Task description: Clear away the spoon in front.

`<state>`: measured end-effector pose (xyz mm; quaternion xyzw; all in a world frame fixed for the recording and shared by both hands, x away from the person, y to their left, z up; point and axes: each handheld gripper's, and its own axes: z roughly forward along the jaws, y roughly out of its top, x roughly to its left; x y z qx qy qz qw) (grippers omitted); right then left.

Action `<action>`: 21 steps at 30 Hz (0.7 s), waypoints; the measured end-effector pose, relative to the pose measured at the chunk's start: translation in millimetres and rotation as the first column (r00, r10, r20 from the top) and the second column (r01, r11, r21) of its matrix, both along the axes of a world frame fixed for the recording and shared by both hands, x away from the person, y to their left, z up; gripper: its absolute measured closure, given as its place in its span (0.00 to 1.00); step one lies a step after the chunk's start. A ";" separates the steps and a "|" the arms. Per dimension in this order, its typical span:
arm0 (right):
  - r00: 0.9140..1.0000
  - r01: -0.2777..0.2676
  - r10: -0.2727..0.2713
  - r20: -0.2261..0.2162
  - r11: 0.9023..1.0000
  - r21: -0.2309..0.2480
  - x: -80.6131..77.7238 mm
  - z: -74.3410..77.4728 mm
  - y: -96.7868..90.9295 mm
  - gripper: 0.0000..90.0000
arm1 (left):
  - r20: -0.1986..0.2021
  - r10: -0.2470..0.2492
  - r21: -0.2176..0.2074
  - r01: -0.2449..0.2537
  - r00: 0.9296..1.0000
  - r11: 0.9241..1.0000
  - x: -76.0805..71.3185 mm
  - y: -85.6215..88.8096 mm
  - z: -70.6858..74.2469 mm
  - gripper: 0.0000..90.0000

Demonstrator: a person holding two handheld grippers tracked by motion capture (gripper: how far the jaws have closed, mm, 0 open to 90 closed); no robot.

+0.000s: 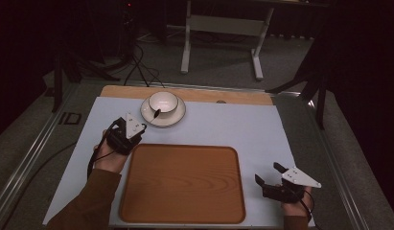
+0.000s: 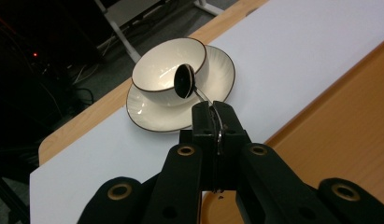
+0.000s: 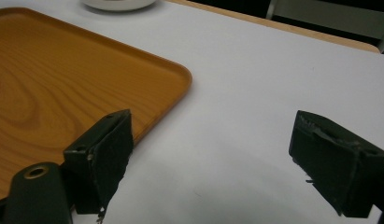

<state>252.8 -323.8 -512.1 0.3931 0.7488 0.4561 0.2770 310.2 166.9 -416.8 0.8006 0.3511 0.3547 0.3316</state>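
A small spoon (image 2: pixel 189 86) with a dark, glossy round head and a thin metal handle sat just above the middle of the left gripper view, its head raised against the near side of a bowl (image 2: pixel 168 70). The left gripper (image 2: pixel 214 122) had its jaws closed tight on the handle, which ran down between them. In the high view the spoon (image 1: pixel 157 113) showed as a small dark shape at the upper middle of the frame, over the near edge of the saucer (image 1: pixel 163 115), with the left gripper (image 1: pixel 143 126) just below and left of it.

The bowl (image 1: pixel 163 102) was cream-white with a thin dark line round its rim, and it stood on a matching saucer (image 2: pixel 152 114) with the same dark edge. Both rested on a pale mat (image 1: pixel 223 127) near the far edge of the table, where a strip of light wood (image 1: pixel 194 94) showed.

Below them, in the lower middle of the high view, lay a large wooden tray (image 1: pixel 182 184) with rounded corners, bare of anything. Its corner also appeared at the left of the right gripper view (image 3: pixel 63 79).

The right gripper (image 1: pixel 268 174) was at the lower right of the high view, just beside the tray's right edge. Its jaws stood wide apart over the pale mat (image 3: pixel 255 93) and held nothing.
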 end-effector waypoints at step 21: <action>1.000 -0.002 0.002 0.004 1.000 -0.003 -0.3 0.1 0.6 0.15 | -0.011 -0.010 0.036 0.010 1.000 0.999 -28.4 5.0 -23.0 0.99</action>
